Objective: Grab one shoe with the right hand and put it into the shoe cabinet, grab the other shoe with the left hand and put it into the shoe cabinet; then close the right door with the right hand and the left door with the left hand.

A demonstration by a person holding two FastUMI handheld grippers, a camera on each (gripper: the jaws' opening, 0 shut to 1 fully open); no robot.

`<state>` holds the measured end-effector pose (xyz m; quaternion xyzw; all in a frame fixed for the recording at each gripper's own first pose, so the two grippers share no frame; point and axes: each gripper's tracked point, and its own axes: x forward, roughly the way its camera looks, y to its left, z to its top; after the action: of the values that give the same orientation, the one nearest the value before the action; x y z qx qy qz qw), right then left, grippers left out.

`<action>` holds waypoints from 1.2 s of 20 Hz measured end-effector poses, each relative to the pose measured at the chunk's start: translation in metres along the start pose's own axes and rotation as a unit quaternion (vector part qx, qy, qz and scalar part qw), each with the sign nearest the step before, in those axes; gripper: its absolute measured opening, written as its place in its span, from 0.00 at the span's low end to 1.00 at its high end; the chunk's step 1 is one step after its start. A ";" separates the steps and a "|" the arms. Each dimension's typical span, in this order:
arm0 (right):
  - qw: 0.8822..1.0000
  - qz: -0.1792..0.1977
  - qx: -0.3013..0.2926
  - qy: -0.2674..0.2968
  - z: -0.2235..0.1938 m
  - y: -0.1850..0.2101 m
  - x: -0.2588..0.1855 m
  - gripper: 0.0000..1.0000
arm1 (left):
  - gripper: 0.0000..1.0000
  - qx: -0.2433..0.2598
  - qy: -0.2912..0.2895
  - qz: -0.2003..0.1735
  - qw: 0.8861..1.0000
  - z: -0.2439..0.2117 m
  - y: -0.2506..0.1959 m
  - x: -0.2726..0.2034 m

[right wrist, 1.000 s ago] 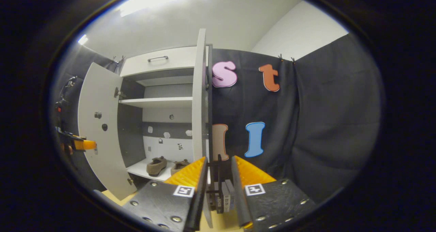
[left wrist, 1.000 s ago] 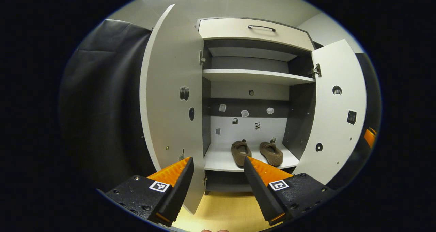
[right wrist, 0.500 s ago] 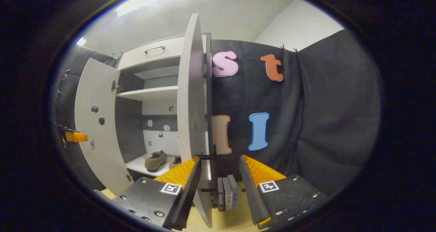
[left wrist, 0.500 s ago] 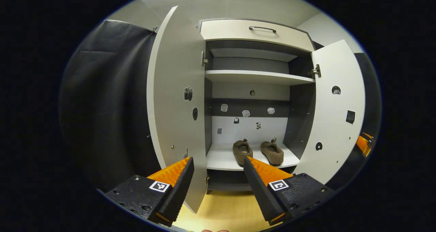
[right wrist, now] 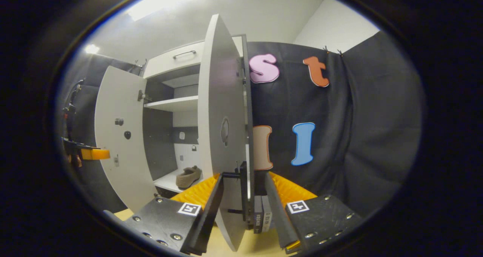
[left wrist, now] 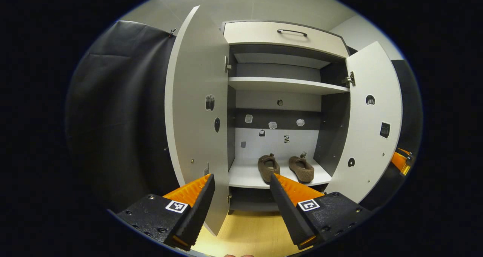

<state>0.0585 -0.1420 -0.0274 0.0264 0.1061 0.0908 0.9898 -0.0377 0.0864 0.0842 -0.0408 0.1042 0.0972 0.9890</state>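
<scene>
While both shoes [left wrist: 285, 168] are already sitting side by side on the bottom shelf of the shoe cabinet [left wrist: 281, 84], the right door [right wrist: 220, 128] is starting to swing: a second ago it was standing edge-on in the right gripper view, and now its outer face is turning toward that camera, so the closing stroke is under way. The right gripper [right wrist: 241, 202] is straddling the door's lower edge, fingers spread with the panel running between them; whether either finger is actually pressing on the board I cannot tell, but the jaws are plainly not clenched. In that same view one shoe [right wrist: 188, 176] is peeking out at about eight o'clock of the door's edge, the other being hidden behind the panel. From the left gripper view, the right door [left wrist: 368, 128] is standing at three o'clock of the shoes, only a little narrower than before, and the left door [left wrist: 198, 113] is hanging wide at nine o'clock. The left gripper [left wrist: 241, 196] is waiting low in front of the cabinet with its fingers released and holding nothing, its left finger just beside the left door's bottom corner. By my reckoning the shoe-stowing half is done, the right door is perhaps a quarter shut, and the left door is not yet touched.
</scene>
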 end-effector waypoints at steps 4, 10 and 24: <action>0.999 0.032 0.002 0.004 -0.006 0.031 0.009 0.64 | 0.92 0.002 -0.002 0.002 1.000 0.000 0.004 0.000; 0.998 0.062 -0.005 0.008 -0.010 0.067 0.025 0.68 | 0.92 0.001 -0.002 0.000 1.000 -0.002 0.009 -0.001; 0.993 0.117 -0.022 -0.012 0.001 0.140 0.041 0.68 | 0.90 0.002 -0.024 -0.005 1.000 0.008 0.025 -0.011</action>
<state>0.0738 0.0026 -0.0246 0.0177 0.0887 0.2077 0.9740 -0.0516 0.1097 0.0930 -0.0371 0.0806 0.0931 0.9917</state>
